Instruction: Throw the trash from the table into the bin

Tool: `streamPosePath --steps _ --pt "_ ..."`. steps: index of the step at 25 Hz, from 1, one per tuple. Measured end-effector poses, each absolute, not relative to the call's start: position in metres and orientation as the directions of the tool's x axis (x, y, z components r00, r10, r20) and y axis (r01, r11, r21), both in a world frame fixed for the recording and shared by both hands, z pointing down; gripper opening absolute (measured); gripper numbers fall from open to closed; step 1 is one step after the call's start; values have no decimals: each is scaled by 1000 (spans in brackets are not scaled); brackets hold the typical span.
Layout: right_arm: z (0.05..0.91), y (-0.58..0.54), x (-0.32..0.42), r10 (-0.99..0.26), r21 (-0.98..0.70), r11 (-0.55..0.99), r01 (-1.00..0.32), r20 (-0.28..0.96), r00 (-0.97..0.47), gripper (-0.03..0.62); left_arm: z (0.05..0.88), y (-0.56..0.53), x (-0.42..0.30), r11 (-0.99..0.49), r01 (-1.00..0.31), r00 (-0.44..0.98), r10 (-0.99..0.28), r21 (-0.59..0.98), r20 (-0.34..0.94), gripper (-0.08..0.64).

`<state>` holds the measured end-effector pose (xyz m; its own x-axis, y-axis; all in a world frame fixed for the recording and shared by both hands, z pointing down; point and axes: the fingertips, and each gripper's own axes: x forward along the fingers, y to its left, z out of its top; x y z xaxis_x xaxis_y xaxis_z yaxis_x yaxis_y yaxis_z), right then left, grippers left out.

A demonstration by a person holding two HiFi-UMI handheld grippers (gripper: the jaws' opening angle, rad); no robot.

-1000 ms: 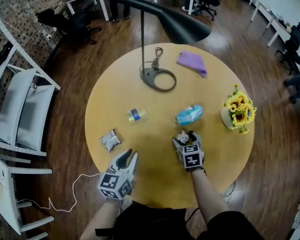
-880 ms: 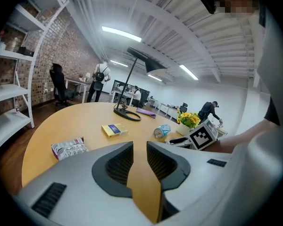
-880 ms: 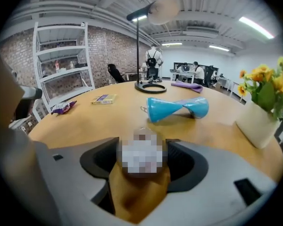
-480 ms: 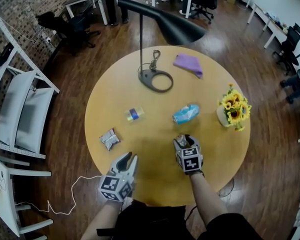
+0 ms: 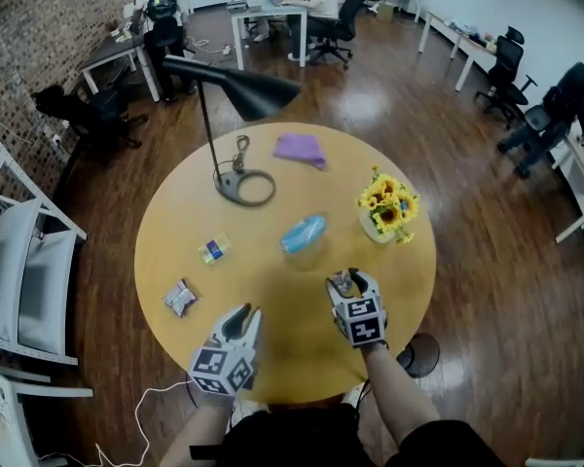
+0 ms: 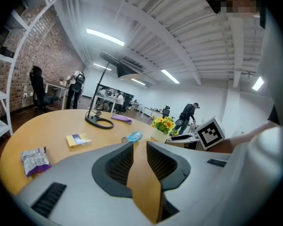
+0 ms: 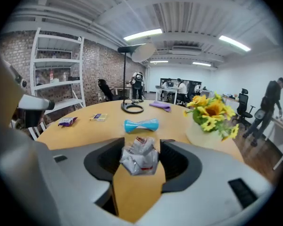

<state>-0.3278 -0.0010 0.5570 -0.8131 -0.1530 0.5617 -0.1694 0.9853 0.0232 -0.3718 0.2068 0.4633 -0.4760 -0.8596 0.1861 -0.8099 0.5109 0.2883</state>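
Observation:
My right gripper (image 5: 347, 282) is shut on a crumpled silver wrapper (image 7: 139, 157), held just above the round wooden table (image 5: 175, 232) near its front edge. My left gripper (image 5: 243, 315) hovers over the front left of the table. Its jaws stand a narrow gap apart with nothing between them (image 6: 139, 149). More trash lies on the table: a blue crushed bottle (image 5: 303, 233) in the middle, a yellow-and-blue packet (image 5: 214, 250) to the left, and a silver-purple snack bag (image 5: 180, 297) at the near left. No bin is plainly visible.
A black desk lamp (image 5: 236, 95) with a ring base, a purple cloth (image 5: 300, 149) and a vase of sunflowers (image 5: 387, 207) stand on the table. A dark round object (image 5: 420, 354) sits on the floor at the right. White chairs (image 5: 24, 280) stand left.
The right gripper closed on the crumpled wrapper and lifted it off the table. Both grippers rose and drew back toward the near edge. The head view swung, shifting the table left.

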Motion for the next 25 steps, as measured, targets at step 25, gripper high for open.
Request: streamPosePath --steps 25 --pt "522 -204 4 -657 73 683 -727 497 -567 245 438 -70 -161 -77 -955 108 -990 287 93 84"
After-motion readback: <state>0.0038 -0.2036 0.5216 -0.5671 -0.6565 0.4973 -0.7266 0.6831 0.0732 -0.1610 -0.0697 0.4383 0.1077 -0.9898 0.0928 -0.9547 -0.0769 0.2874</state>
